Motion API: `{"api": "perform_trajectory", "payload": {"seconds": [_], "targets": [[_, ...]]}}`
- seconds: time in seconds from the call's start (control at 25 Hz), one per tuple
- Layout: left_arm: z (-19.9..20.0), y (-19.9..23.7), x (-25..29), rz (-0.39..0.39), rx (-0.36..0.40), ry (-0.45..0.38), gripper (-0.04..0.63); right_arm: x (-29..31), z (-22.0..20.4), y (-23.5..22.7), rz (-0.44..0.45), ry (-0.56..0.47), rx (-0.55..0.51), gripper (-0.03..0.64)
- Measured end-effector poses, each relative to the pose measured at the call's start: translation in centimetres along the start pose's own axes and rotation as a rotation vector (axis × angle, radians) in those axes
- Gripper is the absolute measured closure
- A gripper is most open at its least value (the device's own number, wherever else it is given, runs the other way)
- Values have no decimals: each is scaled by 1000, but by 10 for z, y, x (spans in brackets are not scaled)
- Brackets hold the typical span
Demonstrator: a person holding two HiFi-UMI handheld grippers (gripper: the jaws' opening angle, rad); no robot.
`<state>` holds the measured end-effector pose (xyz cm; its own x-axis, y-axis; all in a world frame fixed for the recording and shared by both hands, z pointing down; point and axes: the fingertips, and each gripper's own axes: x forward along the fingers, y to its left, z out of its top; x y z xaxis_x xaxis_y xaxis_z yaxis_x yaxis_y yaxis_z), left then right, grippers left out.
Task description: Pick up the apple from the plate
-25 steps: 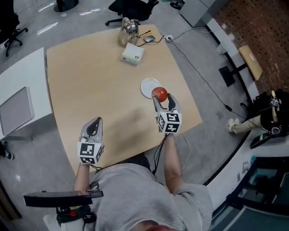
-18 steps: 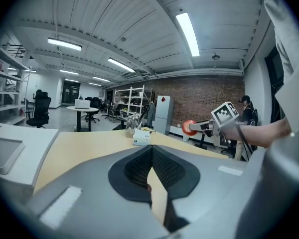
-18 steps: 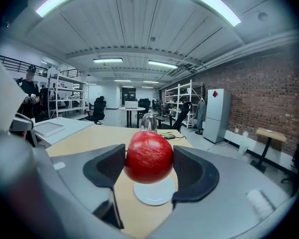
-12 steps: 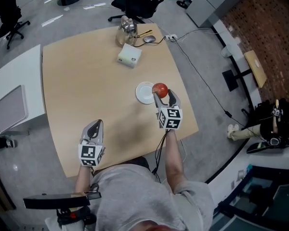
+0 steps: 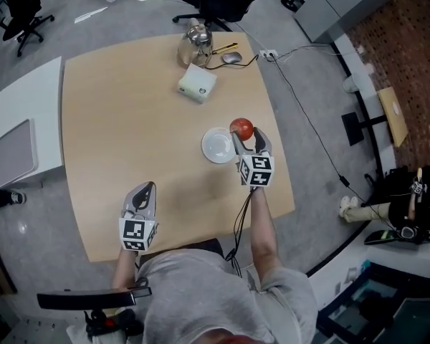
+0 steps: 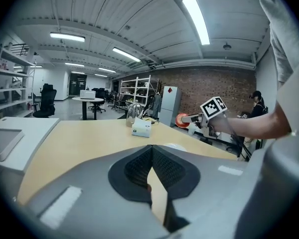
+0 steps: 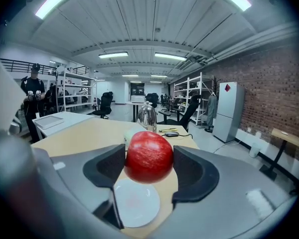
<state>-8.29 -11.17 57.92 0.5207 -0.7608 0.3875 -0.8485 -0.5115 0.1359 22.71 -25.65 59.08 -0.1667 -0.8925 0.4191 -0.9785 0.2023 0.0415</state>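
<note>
Pale wood makes up the big table (image 5: 129,120), smooth on top with round corners, and grey floor and a brick wall sit around it. My right gripper (image 5: 248,140) is pinching the apple (image 7: 148,157) from both sides at its fattest part. I think that is so the round fruit cannot roll out. The apple is up in the air, off the plate (image 5: 219,145) and just to the side of it, so I think the pick is nearly done. The apple is red, shiny and round, with tiny pale specks. The dark pads (image 7: 108,167) look soft and bumpy, which should help them hold. The plate is white, flat and smooth, and nothing is on it.

My left gripper (image 5: 145,192) has its jaws pressed together with nothing in them. It sits low near my edge of the table, well apart from the plate, because I think this job needs only one gripper. A white box (image 5: 197,83) and a shiny metal kettle (image 5: 194,40) sit at the far side.
</note>
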Motion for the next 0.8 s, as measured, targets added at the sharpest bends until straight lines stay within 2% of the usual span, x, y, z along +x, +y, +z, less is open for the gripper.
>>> {"api": "perform_trajectory", "payload": {"seconds": [0.56, 0.8], "targets": [[-14, -2, 43, 68, -49, 60, 576, 94, -15, -33, 58, 50, -37, 310], [-23, -4, 54, 97, -65, 90, 575, 128, -32, -49, 90, 95, -11, 309]]}}
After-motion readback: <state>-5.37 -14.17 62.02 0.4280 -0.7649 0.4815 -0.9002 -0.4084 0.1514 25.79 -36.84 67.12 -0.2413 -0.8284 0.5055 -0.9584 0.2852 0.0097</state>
